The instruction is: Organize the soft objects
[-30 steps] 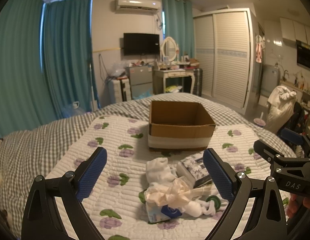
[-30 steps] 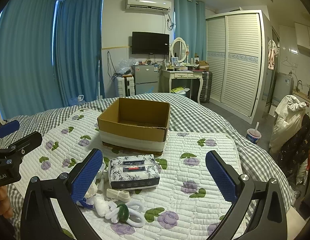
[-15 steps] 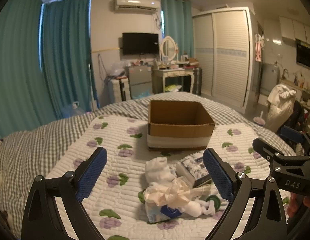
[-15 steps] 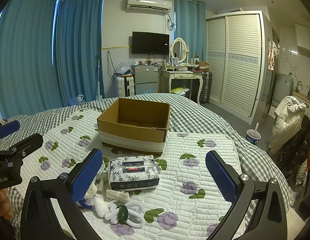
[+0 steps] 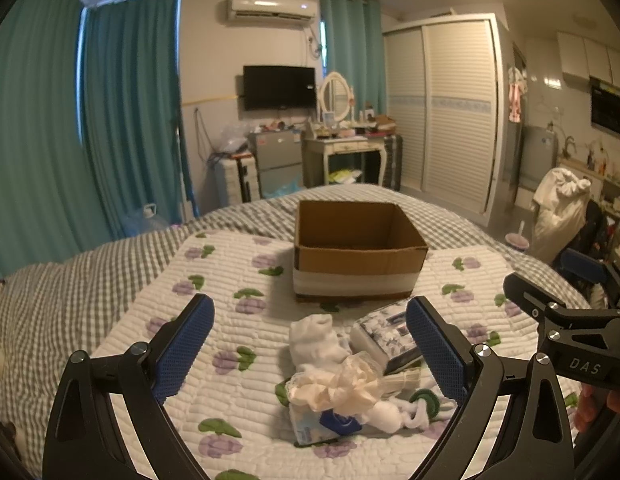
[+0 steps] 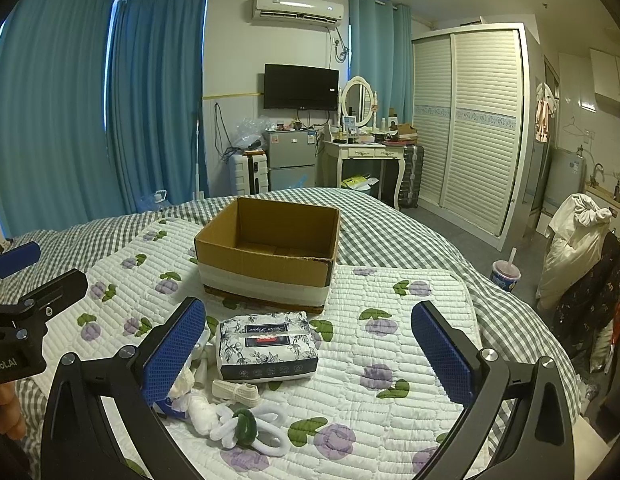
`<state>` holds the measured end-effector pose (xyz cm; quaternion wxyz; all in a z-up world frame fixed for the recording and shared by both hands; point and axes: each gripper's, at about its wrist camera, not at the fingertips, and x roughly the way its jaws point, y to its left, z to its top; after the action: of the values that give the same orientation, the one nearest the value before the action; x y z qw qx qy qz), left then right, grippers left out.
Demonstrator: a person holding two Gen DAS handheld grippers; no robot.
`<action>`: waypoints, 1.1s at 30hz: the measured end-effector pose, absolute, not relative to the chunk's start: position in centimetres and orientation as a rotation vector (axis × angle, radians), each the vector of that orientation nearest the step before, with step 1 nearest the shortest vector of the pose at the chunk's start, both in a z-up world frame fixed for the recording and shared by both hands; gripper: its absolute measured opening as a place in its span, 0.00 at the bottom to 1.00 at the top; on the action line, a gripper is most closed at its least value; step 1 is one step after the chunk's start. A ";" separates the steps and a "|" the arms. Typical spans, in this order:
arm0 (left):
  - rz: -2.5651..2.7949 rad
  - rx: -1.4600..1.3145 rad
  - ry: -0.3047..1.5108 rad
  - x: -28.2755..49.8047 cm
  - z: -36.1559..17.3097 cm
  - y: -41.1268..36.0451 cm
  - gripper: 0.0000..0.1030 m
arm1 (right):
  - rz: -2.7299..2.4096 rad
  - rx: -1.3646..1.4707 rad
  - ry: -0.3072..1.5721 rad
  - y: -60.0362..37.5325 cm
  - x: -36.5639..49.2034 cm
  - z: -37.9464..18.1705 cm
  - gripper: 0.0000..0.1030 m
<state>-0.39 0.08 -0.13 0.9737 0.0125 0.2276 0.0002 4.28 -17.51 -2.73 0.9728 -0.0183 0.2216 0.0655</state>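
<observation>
An open, empty cardboard box [image 5: 358, 252] [image 6: 269, 252] stands on the quilted bed. In front of it lies a pile of soft things: a floral tissue pack [image 6: 265, 344] [image 5: 386, 336], a white sock [image 5: 316, 342], a cream lace scrunchie [image 5: 342, 384], a small blue tissue packet [image 5: 322, 424], white and green hair ties [image 6: 241, 426] [image 5: 422, 400] and a folded white band [image 6: 235, 392]. My left gripper [image 5: 310, 344] is open and empty, above the pile. My right gripper [image 6: 307, 344] is open and empty, above the tissue pack.
The white quilt with purple flowers [image 6: 390, 320] covers a grey checked bedspread [image 5: 49, 300]. Beyond the bed stand curtains, a small fridge [image 6: 289, 156], a dressing table [image 6: 366, 152] and a wardrobe. A cup with a straw [image 6: 506, 274] and a clothes-covered chair are at the right.
Both grippers have barely moved; the views shift only slightly. The objects lie as before.
</observation>
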 end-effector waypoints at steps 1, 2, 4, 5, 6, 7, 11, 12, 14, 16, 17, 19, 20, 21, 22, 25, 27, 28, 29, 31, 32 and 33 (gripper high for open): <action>0.000 0.025 0.459 -0.4 -0.2 0.0 0.96 | 0.132 -0.037 0.447 -17.5 4.3 -2.7 1.00; -0.002 0.024 0.458 -0.4 -0.2 -0.1 0.96 | 0.132 -0.037 0.447 -17.5 4.3 -2.7 1.00; -0.007 0.026 0.454 -0.4 -0.3 -0.2 0.96 | 0.131 -0.036 0.445 -17.5 4.2 -2.7 1.00; -0.008 0.027 0.451 -0.5 -0.3 -0.2 0.96 | 0.132 -0.036 0.444 -17.6 4.2 -2.5 1.00; -0.009 0.028 0.449 -0.6 -0.2 -0.3 0.96 | 0.132 -0.036 0.442 -17.7 4.2 -2.4 1.00; -0.011 0.027 0.447 -0.7 -0.2 -0.3 0.96 | 0.132 -0.037 0.439 -17.8 3.9 -1.9 1.00; -0.016 0.027 0.439 -1.1 0.3 -0.3 0.96 | 0.132 -0.045 0.430 -17.8 3.4 -1.4 1.00; -0.017 0.029 0.436 -1.2 0.4 -0.4 0.96 | 0.131 -0.048 0.426 -17.8 3.3 -1.2 1.00; -0.019 0.029 0.427 -1.6 0.7 -0.4 0.96 | 0.129 -0.053 0.422 -17.8 3.0 -0.9 1.00; -0.021 0.026 0.426 -1.7 0.8 -0.4 0.96 | 0.126 -0.060 0.424 -17.8 2.8 -0.8 1.00; -0.023 0.025 0.429 -1.7 0.9 -0.4 0.96 | 0.125 -0.064 0.427 -17.9 2.7 -0.8 1.00; -0.026 0.025 0.445 -1.6 0.4 -0.3 0.96 | 0.125 -0.070 0.439 -17.9 2.7 -1.1 1.00; -0.024 0.026 0.456 -1.5 0.1 -0.4 0.96 | 0.126 -0.071 0.449 -18.0 2.8 -1.3 1.00; -0.022 0.027 0.464 -1.4 -0.1 -0.4 0.96 | 0.127 -0.070 0.458 -18.0 2.9 -1.6 1.00; -0.019 0.026 0.480 -1.2 -0.6 -0.3 0.96 | 0.130 -0.071 0.472 -18.0 3.1 -2.1 1.00; -0.019 0.018 0.534 -0.5 -2.4 -0.3 0.96 | 0.133 -0.078 0.523 -18.1 4.0 -4.0 1.00; -0.024 0.006 0.591 0.4 -4.2 -0.4 0.94 | 0.133 -0.078 0.554 -18.1 4.7 -5.3 1.00; -0.027 0.003 0.622 0.8 -5.2 -0.4 0.94 | 0.135 -0.077 0.568 -18.1 4.9 -5.9 1.00; -0.027 0.002 0.670 1.5 -6.6 -0.7 0.94 | 0.136 -0.075 0.583 -18.2 5.3 -6.5 1.00; -0.038 0.004 0.712 2.1 -8.2 -1.3 0.93 | 0.135 -0.074 0.609 -18.2 6.1 -7.7 1.00; -0.055 0.005 0.738 2.5 -9.1 -1.7 0.93 | 0.133 -0.076 0.619 -18.2 6.4 -8.3 1.00; -0.066 0.012 0.762 2.9 -9.8 -2.2 0.93 | 0.132 -0.079 0.627 -18.0 6.7 -8.8 1.00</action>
<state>2.87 -2.15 -9.79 0.9277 0.0056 0.3718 -0.0323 6.74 -18.01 -8.75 0.9484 -0.0387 0.3079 0.0650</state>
